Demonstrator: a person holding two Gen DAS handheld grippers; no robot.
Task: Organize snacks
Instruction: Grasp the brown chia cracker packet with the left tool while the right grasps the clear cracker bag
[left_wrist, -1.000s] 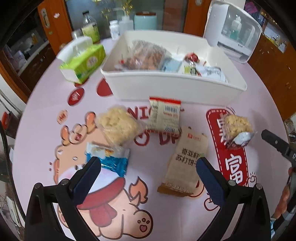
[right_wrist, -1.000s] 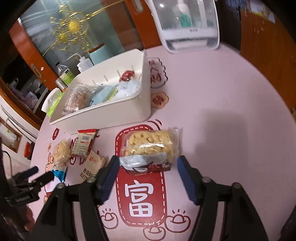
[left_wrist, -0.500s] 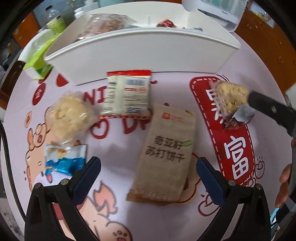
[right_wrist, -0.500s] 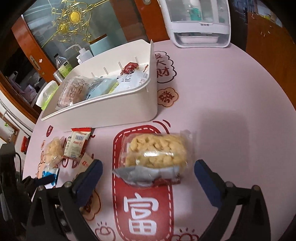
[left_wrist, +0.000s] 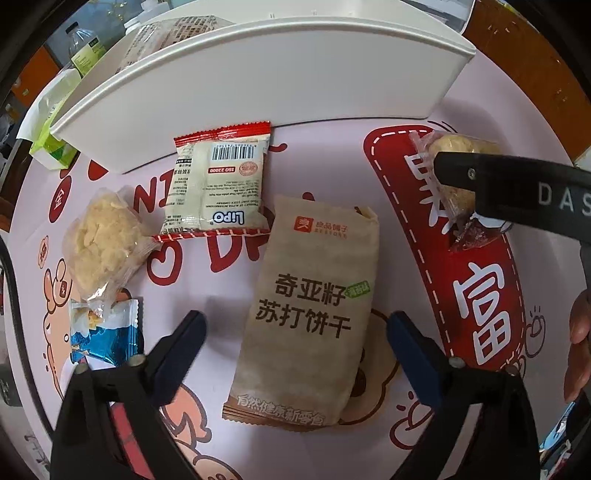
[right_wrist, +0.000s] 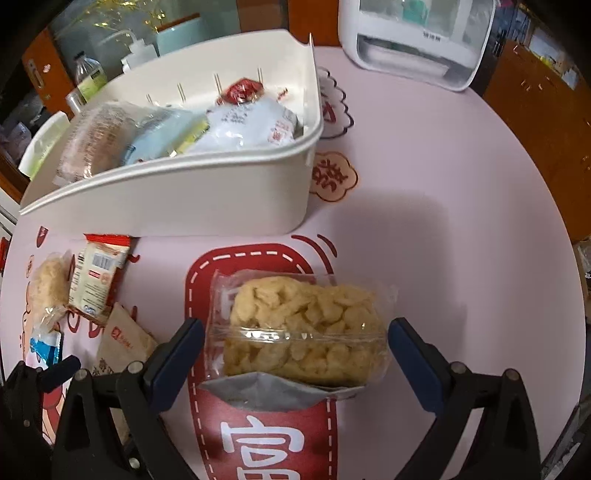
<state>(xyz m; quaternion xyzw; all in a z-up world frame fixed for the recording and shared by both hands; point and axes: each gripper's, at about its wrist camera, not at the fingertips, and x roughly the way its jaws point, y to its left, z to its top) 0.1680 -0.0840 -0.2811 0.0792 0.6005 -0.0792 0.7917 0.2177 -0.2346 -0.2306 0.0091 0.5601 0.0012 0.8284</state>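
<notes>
Left gripper (left_wrist: 295, 343) fingers wide, straddling the brown pack (left_wrist: 310, 295): matte kraft-look wrapper, flat rectangle, lying on the desk (left_wrist: 332, 155), no contact visible. Right gripper (right_wrist: 295, 350) fingers also wide, one on each side of the puff pack (right_wrist: 299, 328); can't tell if they touch it. That pack is clear crinkly film over lumpy yellow puffs, grey foil end toward the camera, sitting on the red banner print (right_wrist: 266, 435).

Other loose snacks left of the brown pack: Lipo sachet (left_wrist: 218, 184), glossy white with red crimped edges, just in front of the bin (left_wrist: 258, 85); clear bag (left_wrist: 103, 240) of pale crumbly pieces; blue foil wrapper (left_wrist: 105, 332) beside it.

Bin is smooth white plastic, rounded corners, holds several film-wrapped packs (right_wrist: 155, 129).

Desk is round, pink cartoon-print cover. Behind: white appliance (right_wrist: 417, 37), bottle (right_wrist: 88, 74), green tissue box (left_wrist: 48, 129), wood cabinets (right_wrist: 535, 92).
</notes>
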